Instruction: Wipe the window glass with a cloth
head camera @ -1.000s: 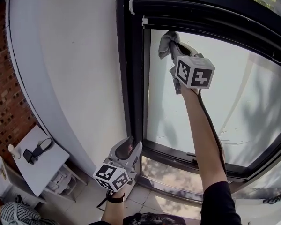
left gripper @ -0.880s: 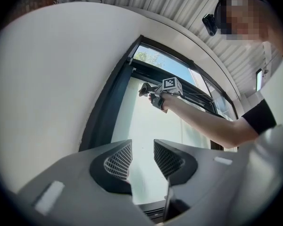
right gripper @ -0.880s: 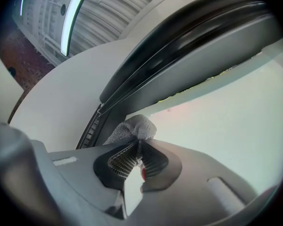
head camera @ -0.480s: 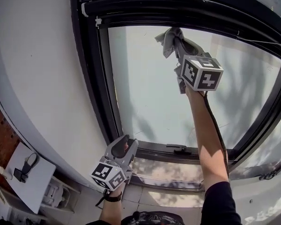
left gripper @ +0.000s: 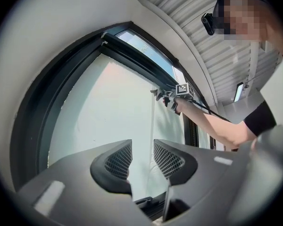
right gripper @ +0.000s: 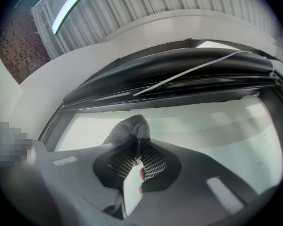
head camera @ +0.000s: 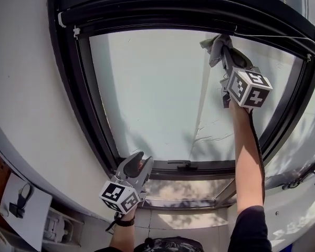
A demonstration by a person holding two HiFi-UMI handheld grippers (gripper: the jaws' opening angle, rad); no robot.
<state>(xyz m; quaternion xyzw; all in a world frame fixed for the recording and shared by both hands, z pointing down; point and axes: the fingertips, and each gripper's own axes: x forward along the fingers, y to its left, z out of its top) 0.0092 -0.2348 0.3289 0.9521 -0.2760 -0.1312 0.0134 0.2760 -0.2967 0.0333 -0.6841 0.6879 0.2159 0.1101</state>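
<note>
Right gripper point(head camera: 227, 56) has slid rightward along the top of the glass point(head camera: 152, 88), from the upper left corner to near the right side. Its jaws are clenched on the cloth point(head camera: 214, 47), bunched against the pane just under the frame point(head camera: 173, 13). Left gripper point(head camera: 139, 160) is low by the frame's bottom edge, jaws apart, nothing between them.

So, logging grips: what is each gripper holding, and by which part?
Right gripper: grey cloth, pinched at a bunched fold, the rest bulging out ahead. Left gripper: nothing, jaws apart.
</note>
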